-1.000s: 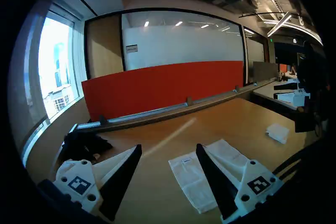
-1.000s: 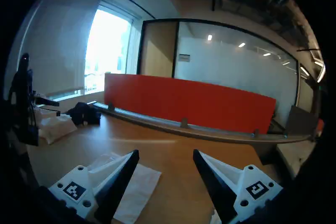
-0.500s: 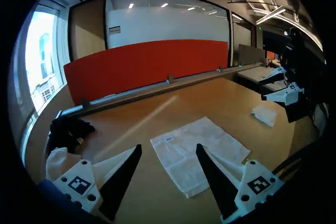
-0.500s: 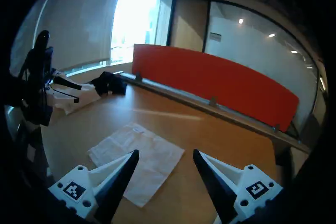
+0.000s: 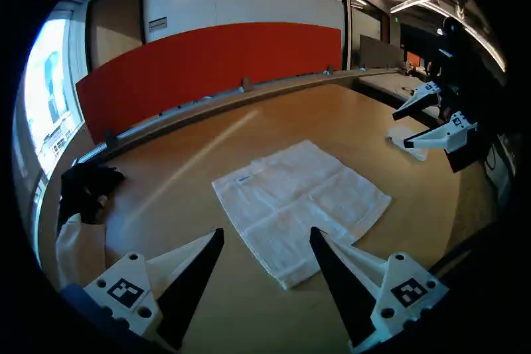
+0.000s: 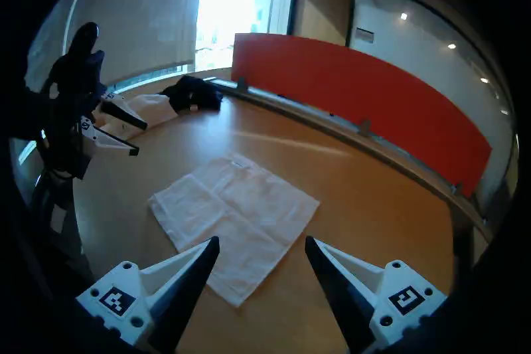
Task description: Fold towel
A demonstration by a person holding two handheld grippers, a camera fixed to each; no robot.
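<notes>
A white towel [image 5: 302,198] lies spread flat on the wooden table [image 5: 199,175], with crease lines across it. In the left gripper view my left gripper [image 5: 265,238] hovers open above the towel's near edge, nothing between its fingers. Farther right in that view the right gripper [image 5: 425,121] is held open above the table. In the right gripper view the same towel [image 6: 232,211] lies just ahead of my open right gripper [image 6: 262,244]. The left gripper [image 6: 119,129] stands open at the left there, held by a dark-sleeved person.
A small folded white cloth [image 5: 406,141] lies at the table's right side. A dark bundle [image 5: 86,184] and a white cloth [image 5: 79,251] sit at the left end. A red divider panel [image 5: 212,65] on a metal rail runs along the far edge.
Both grippers have tilted down over the table, so the towel now lies in full sight ahead of each. Both stay open and empty.
</notes>
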